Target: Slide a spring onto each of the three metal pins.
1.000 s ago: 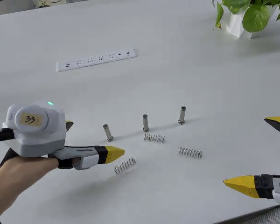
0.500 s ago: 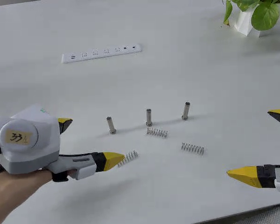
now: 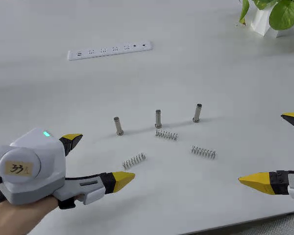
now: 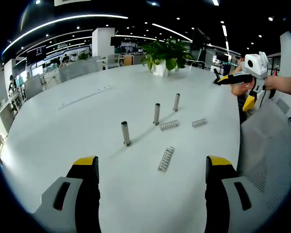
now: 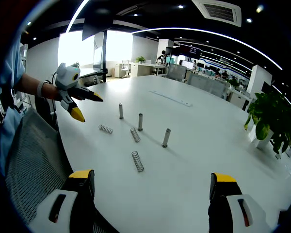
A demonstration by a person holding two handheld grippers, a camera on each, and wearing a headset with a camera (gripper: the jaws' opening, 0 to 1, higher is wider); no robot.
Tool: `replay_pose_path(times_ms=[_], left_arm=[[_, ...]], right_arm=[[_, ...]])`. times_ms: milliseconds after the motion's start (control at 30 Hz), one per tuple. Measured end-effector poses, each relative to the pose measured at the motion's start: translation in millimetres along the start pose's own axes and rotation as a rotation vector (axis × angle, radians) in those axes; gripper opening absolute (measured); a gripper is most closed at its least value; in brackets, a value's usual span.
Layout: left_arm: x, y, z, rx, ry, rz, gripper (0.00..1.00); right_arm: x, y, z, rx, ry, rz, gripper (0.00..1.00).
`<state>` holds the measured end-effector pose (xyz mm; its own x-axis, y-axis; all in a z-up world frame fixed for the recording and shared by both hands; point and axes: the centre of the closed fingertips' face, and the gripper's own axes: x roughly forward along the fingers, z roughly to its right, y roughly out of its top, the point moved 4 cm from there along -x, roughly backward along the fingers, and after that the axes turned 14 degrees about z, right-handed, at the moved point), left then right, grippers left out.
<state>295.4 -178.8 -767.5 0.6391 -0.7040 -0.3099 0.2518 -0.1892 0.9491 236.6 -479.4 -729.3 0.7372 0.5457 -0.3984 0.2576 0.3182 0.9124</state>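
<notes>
Springs [image 3: 134, 160] lie loose beside bare upright pins [image 3: 158, 119]. I hold left tongs [image 3: 105, 156] and right tongs [image 3: 262, 148] spread, ready to pinch one.

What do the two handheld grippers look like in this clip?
Both match: the left gripper and right gripper have light grey shells, black jaws and pointed yellow tips. The left one's rounded white body carries a green light and a round yellowish label handwritten 33. The hand on it is ungloved.
</notes>
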Motion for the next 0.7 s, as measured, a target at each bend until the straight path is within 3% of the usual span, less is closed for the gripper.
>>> replay_pose_path(times_ms=[233,300,567,700], left_arm=[[7.2,-7.4,3.9,0.008,-0.029,0.026,0.82],[9.2,-14.5,2.6,0.033,-0.037,-0.013,0.78],[18.6,-23.7,6.3,0.031,-0.086,-0.068,0.62],[24.4,-27.8,9.5,0.058,-0.118,-0.100,0.55]], right_arm=[[-1.4,-1.7,-1.0,0.008,-0.005,-0.002,0.99],[-1.9,-2.9,-1.6,0.009,-0.005,-0.006,0.99],[-3.5,-4.2,-1.5,0.019,-0.012,-0.005,0.99],[-5.4,-5.2,-1.1,0.026,-0.019,-0.004,0.99]])
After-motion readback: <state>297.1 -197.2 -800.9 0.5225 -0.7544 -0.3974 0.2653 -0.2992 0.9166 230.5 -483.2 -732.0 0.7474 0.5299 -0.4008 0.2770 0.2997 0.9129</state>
